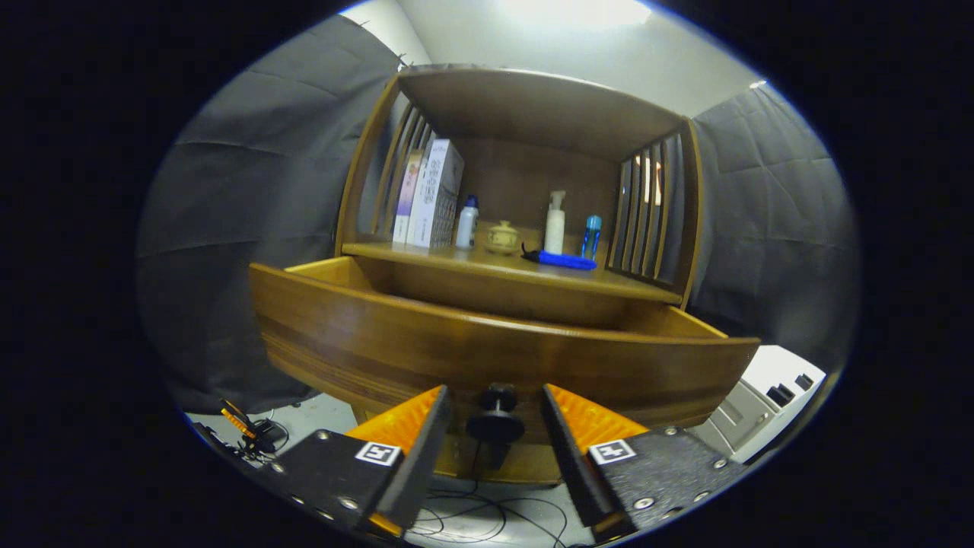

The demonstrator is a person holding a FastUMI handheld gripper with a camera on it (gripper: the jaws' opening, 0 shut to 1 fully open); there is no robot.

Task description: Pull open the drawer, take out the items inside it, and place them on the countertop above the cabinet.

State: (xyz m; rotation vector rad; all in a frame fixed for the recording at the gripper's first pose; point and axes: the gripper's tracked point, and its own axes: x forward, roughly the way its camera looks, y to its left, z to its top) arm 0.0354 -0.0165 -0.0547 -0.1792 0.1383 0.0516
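Note:
The wooden cabinet's drawer (487, 346) stands pulled out toward me, and its tall front panel hides what lies inside. A dark round knob (495, 420) sticks out of the drawer front. My gripper (494, 397) is open, with the knob between the two fingers and a gap on either side of it. Above the drawer, on the countertop (426, 255), stand two boxes (434, 194), a white bottle (466, 222), a small ceramic jar (503, 237), a pump bottle (555, 222) and a blue bottle (591, 236). A flat blue item (564, 260) lies in front of the pump bottle.
Slatted side panels (650, 209) and a wooden top board (533, 103) enclose the countertop space. A white device (768, 396) sits low to the right of the cabinet. Cables and a small tool (251, 434) lie on the floor to the left.

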